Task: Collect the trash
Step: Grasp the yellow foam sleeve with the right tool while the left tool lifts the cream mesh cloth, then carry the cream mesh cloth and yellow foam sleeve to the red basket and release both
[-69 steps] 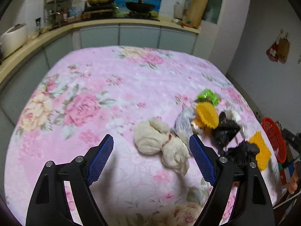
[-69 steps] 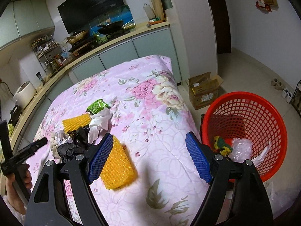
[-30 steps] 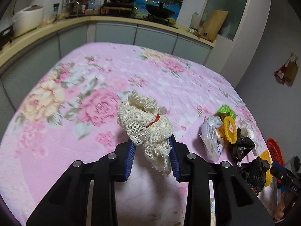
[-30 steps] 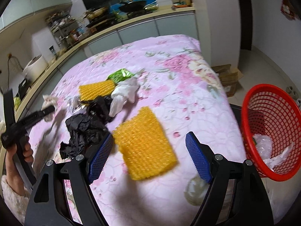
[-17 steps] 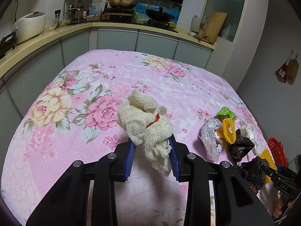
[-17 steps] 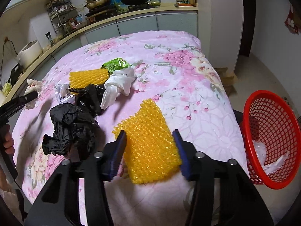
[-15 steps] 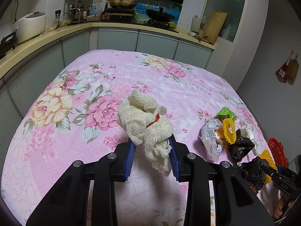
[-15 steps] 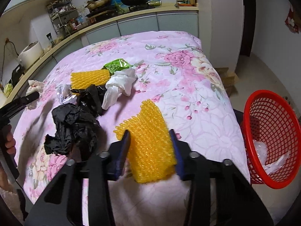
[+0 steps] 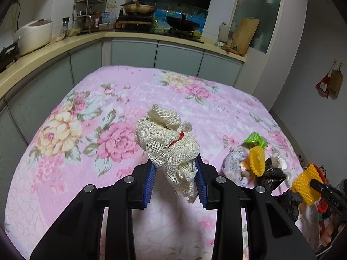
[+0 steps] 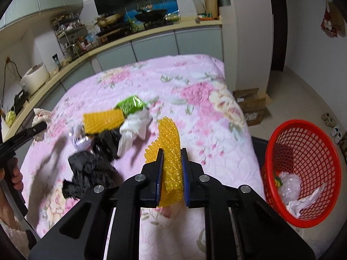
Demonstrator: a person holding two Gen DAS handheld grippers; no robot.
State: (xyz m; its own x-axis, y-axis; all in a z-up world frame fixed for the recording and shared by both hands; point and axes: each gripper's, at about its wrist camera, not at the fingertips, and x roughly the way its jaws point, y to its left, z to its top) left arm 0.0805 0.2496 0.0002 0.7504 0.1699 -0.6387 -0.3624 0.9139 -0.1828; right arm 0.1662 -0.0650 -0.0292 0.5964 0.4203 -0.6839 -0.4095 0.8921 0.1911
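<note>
Since a moment ago we have lifted the yellow foam net (image 10: 170,151) off the tabletop (image 10: 195,82). Our left gripper (image 9: 175,182) pinches the cream mesh bag (image 9: 167,145) in its fingers, held aloft for carrying. Our right gripper (image 10: 172,175) clamps the net upright, beside the red basket (image 10: 303,158) where both probably belong.

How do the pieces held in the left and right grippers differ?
The left gripper holds a cream mesh net, a loose crumpled wad; the right gripper holds a yellow foam sleeve, bumpy and folded upright. Both are clamped and lifted above the floral cloth.
</note>
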